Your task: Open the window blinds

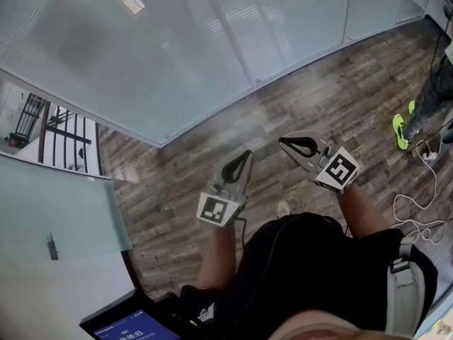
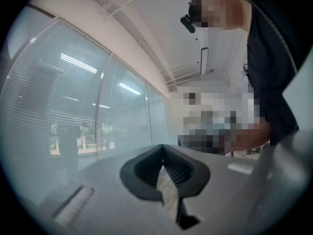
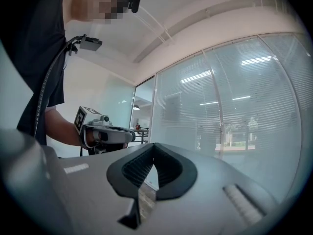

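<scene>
The window blinds point(image 1: 177, 55) fill the upper part of the head view from the left edge to the upper right corner, hanging behind a curved glass wall point(image 1: 297, 20). Seen from above they read as a milky sheet, and we cannot pick out single slats there; their top is cut off by the frame. In both tongs views the thin horizontal slats do show, with dim trees behind them.

Below the glass runs a dark wood-plank floor point(image 1: 333, 98). At the left edge a frosted panel point(image 1: 56, 204) hides whatever lies behind it, and above it a black railing point(image 1: 64, 133) shows in a gap. Our own dark top point(image 1: 311, 275) covers the lower middle of the frame and hides the floor beneath us. At the right edge we see a bystander point(image 1: 432, 98), cut off above the legs, in bright green shoes point(image 1: 401, 132).

The left tongs point(image 1: 245, 156) and the right tongs point(image 1: 284, 142) sit mid-frame, side by side and apart, both pointing towards the glass and clear of it. In its own view each has its tips pressed together, with only floor showing through the loop behind them; neither holds anything.

White cables point(image 1: 417, 204) trail at the lower right. A lit screen point(image 1: 127, 326) at the bottom left is partly cut off, its text too small to read
</scene>
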Motion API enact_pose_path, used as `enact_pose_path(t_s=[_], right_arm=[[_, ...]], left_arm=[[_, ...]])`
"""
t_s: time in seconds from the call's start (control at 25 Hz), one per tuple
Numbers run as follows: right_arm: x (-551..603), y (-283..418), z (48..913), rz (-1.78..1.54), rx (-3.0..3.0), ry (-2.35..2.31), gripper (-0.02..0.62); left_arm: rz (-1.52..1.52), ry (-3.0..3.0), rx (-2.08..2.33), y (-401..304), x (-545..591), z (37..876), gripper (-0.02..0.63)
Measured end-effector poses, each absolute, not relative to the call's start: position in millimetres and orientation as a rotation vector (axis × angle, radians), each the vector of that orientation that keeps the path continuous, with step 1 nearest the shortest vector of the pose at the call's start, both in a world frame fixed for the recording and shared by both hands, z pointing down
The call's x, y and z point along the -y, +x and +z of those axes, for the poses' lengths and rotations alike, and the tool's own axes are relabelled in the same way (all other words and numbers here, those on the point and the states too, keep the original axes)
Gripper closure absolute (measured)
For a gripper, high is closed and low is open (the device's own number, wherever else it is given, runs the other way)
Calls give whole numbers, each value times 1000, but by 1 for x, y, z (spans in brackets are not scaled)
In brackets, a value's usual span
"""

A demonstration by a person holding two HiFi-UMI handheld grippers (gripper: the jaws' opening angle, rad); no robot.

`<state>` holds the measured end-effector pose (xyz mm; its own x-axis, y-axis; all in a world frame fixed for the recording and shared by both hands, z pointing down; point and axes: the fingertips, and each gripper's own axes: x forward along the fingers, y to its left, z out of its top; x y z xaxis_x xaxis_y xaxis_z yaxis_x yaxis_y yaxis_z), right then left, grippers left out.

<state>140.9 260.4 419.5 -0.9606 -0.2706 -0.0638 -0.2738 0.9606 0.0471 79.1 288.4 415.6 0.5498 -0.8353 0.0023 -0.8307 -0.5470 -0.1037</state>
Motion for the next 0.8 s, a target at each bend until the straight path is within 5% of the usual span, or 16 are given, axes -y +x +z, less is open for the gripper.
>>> enact_pose_path(t_s=[0.8], right_arm=[[-200, 70, 426, 145, -3076, -561, 589]], left_arm=[[12, -2735, -1367, 2, -221, 425, 603]])
